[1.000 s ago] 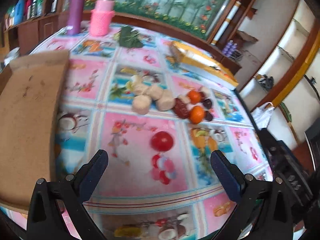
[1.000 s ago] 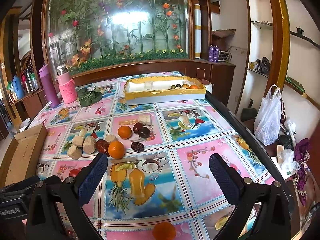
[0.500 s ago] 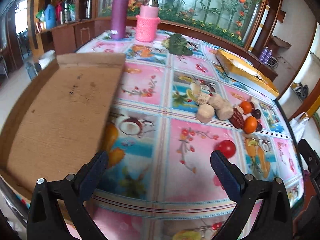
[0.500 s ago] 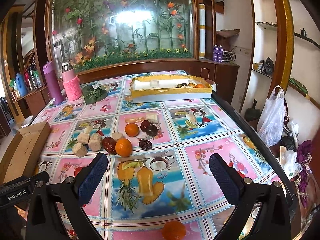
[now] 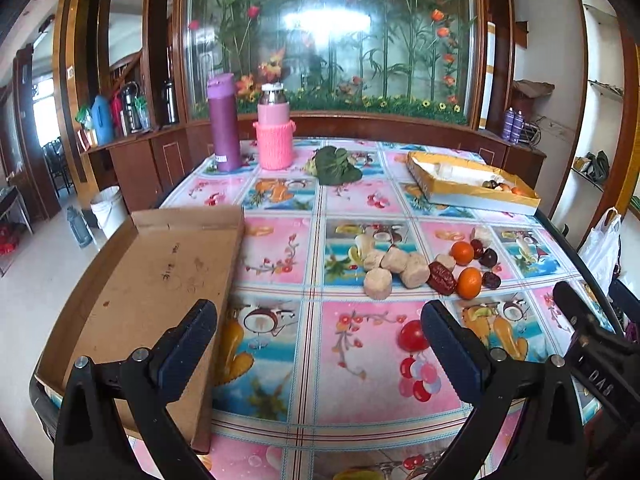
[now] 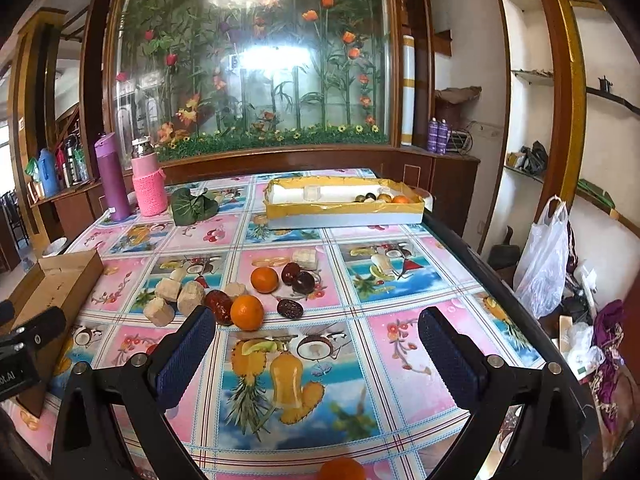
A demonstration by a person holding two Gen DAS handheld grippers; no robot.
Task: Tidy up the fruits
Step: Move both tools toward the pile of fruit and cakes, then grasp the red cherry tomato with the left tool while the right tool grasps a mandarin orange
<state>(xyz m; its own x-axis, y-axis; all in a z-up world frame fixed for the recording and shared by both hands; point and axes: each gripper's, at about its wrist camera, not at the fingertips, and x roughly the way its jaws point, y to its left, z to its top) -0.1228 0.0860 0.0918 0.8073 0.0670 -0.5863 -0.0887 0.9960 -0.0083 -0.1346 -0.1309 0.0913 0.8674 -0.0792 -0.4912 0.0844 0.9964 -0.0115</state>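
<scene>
On the table, most of the sorting looks undone; a loose cluster sits mid-cloth, with two oranges, dark red dates, darker plum-like fruits and pale beige chunks lying close together, some touching; a red tomato lies apart from them, nearer the left gripper, and another orange shows at the near edge under the right gripper. Toward the far side, the yellow-rimmed tray already holds a few pieces at its right end, perhaps an orange and some dark fruits, though they are too small to name surely; that is the only part that reads as done. At the left edge, the flat cardboard box lies open and bare. Both sets of jaws stand wide with nothing between them; neither gripper touches any fruit; both hang above the near part of the table, well short of the cluster. What remains, by my reckoning, is nearly everything: the cluster, the tomato and the near orange all await picking up and placing.
</scene>
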